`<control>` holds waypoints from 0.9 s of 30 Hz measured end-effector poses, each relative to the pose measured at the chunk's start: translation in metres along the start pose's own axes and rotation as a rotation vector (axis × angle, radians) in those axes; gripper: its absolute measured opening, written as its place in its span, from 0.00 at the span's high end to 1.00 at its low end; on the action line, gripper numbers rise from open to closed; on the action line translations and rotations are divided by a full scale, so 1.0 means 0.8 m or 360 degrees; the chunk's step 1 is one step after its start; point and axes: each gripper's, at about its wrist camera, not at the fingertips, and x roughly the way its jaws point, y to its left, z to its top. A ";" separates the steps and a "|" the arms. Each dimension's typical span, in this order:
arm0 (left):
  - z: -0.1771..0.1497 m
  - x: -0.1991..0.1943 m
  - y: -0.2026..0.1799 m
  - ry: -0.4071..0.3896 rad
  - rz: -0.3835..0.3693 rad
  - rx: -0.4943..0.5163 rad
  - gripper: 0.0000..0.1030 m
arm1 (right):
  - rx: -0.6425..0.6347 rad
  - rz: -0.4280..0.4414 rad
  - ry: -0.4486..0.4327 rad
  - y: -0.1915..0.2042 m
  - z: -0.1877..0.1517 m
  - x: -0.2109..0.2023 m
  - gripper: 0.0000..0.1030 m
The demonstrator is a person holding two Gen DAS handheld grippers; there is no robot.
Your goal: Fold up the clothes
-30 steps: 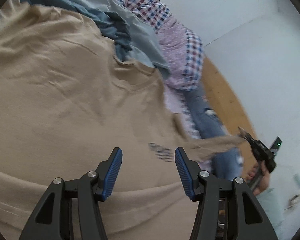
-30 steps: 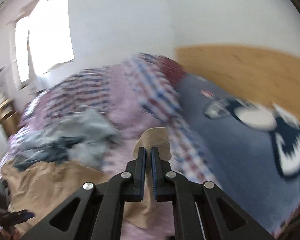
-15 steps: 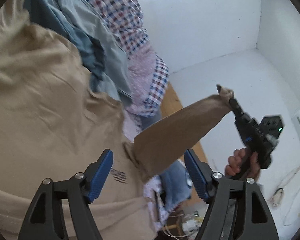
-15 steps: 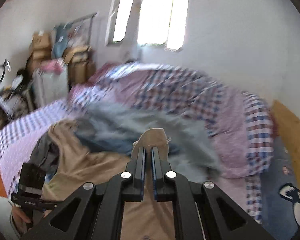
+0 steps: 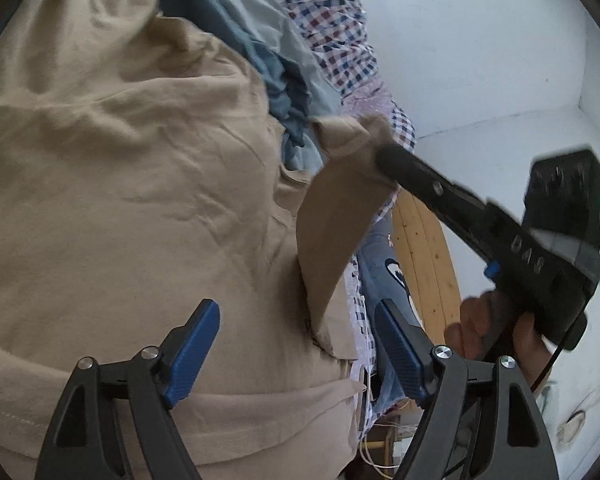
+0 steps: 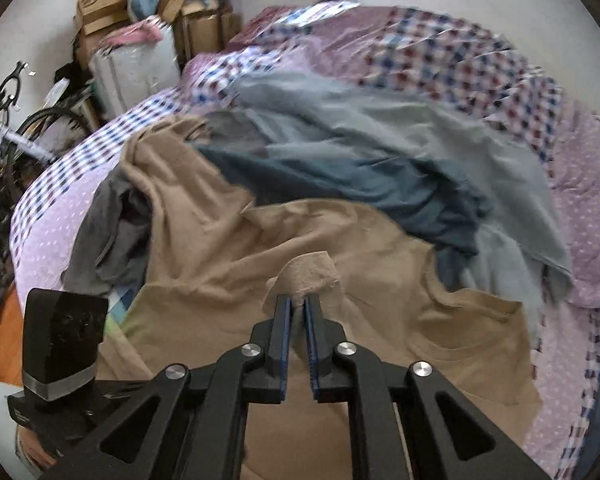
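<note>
Over the bed (image 6: 580, 200), I am pinching the tan shirt's sleeve (image 6: 308, 276) in my right gripper (image 6: 297, 312), folding just beginning; my left gripper (image 5: 296, 344) is gaping wide, holding nothing.

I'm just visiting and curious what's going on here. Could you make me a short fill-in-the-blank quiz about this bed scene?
1. The right gripper is shut on the sleeve of the ____ T-shirt.
2. The left gripper has its jaws ____.
3. The blue-grey garments lie on a ____ bedspread.

Missing words: tan; open; checked
</note>
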 end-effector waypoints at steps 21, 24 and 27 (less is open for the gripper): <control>0.041 -0.018 0.064 -0.0265 -0.0051 -0.0345 0.20 | 0.0008 0.0203 -0.0104 -0.034 -0.109 0.048 0.44; 0.041 -0.031 0.071 -0.0303 -0.0056 -0.0377 0.20 | -0.0057 0.0254 -0.0105 -0.038 -0.085 0.073 0.47; 0.044 -0.039 0.074 -0.0328 -0.0069 -0.0390 0.20 | -0.0106 0.0272 -0.0124 -0.033 -0.065 0.089 0.48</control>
